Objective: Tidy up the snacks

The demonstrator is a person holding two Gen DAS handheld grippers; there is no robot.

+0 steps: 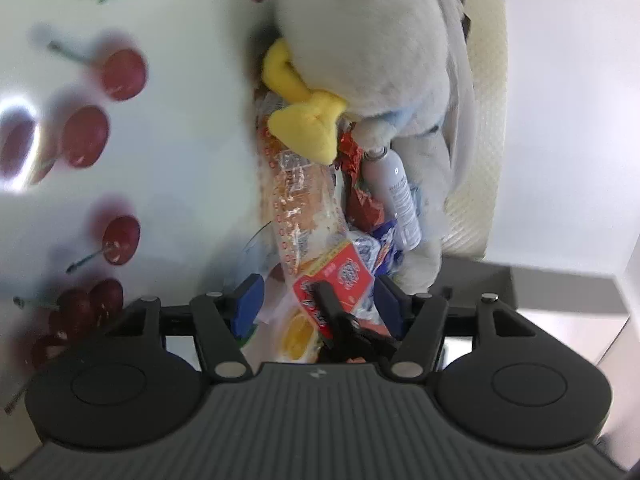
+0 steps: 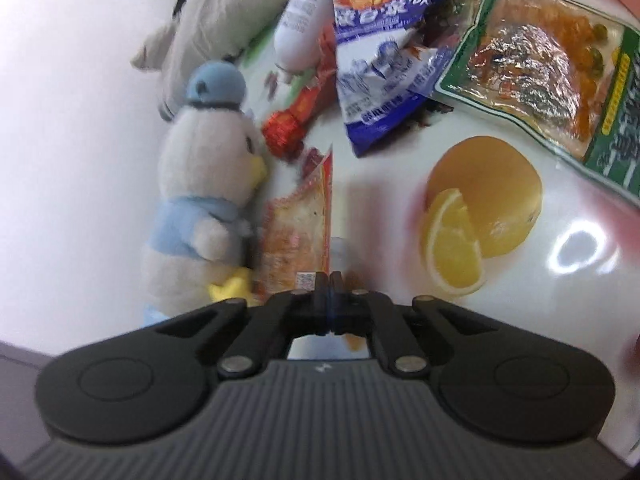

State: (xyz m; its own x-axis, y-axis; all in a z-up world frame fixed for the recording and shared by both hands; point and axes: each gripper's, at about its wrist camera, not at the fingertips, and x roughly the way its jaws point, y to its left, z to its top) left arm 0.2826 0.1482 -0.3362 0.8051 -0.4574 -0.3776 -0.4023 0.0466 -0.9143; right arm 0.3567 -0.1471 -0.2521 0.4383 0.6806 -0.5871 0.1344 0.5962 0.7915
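Left wrist first: my left gripper stands with its blue pads spread wide and pressing on nothing. Between them I see the red-labelled end of the orange snack packet, which lies along the fruit-printed tablecloth beside the plush duck. A dark gripper tip, which I take for my other tool, reaches in across that end. The left tool points forward and slightly down, low over the cloth. A white bottle and a blue packet crowd the right pad, so I would keep the left jaws apart and clear until the packet is free.

Right wrist next: my right gripper has its fingers fully together on the near edge of the orange snack packet, pinching thin film. It tilts more steeply down. I judge this a hold on the seam only, so a slow, straight pull away from the plush duck should keep the film from slipping. The blue packet and green packet lie further off, untouched.
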